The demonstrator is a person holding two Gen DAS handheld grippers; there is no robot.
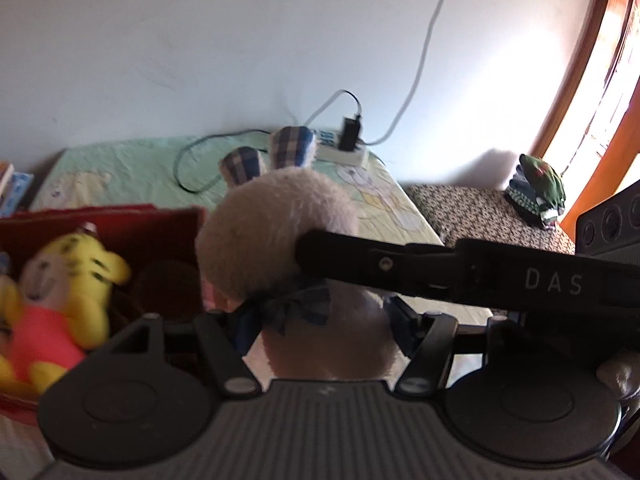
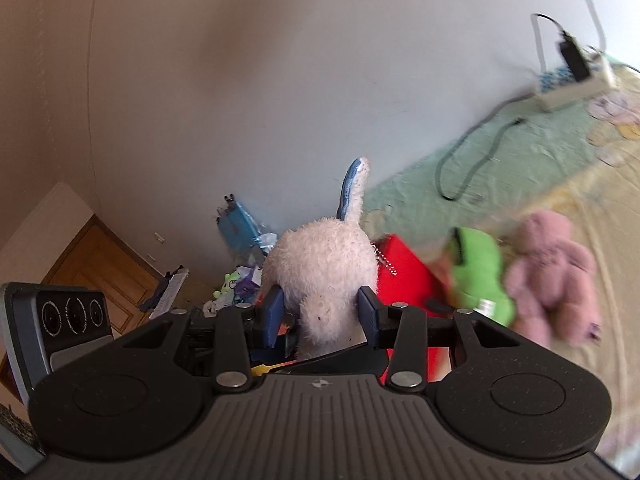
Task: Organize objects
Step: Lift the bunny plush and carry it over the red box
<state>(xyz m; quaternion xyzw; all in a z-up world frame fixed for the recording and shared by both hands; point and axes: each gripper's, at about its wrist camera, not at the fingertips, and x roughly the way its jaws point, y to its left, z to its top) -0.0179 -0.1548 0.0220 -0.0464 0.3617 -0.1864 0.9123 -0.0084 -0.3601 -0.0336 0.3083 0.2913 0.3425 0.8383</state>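
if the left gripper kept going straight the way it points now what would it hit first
The left gripper already has the white plush rabbit between its fingers, so that toy comes first. Past it, the line seems to run over the green bedsheet toward the power strip and wall, though depth is unclear.

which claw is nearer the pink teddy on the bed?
Right, likely. The pink teddy lies on the bed just right of the right claw, which grips the white plush rabbit. The left claw faces the red box; no teddy in its view.
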